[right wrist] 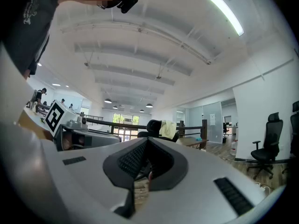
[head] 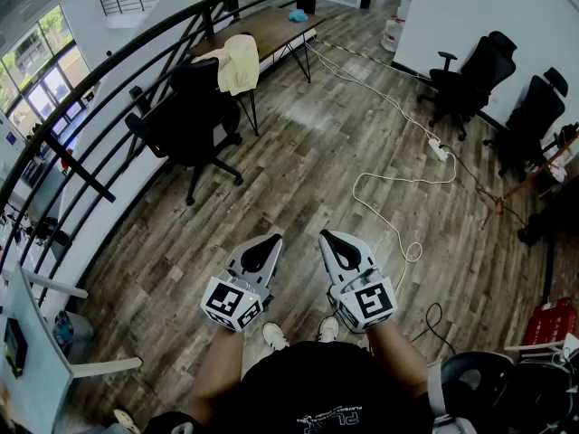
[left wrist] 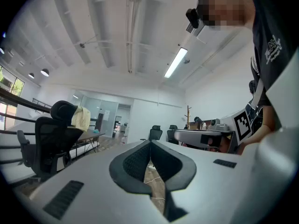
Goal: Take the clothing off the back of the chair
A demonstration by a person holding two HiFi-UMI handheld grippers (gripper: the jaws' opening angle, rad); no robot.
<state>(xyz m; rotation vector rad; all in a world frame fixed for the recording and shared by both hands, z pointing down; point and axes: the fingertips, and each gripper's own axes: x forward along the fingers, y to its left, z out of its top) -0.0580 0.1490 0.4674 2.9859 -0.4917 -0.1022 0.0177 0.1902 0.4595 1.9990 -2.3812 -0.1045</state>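
Your left gripper (head: pixel 270 240) and right gripper (head: pixel 329 238) both have their jaws pressed together on nothing. The pale yellow clothing (head: pixel 237 63) hangs on the back of the black chair (head: pixel 188 116), well ahead beside the wooden surface (head: pixel 271 27). The white cable (head: pixel 398 179) looping over the floor could snag your feet on the way, and closed jaws would only shove the cloth; the red crate (head: pixel 554 322) at your right hides its contents.

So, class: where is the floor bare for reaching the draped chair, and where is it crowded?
Bare grey-brown plank floor lies between the black office chair holding the pale yellow garment and the looping white cable. Crowded: black chairs along the right wall, dark railing left.
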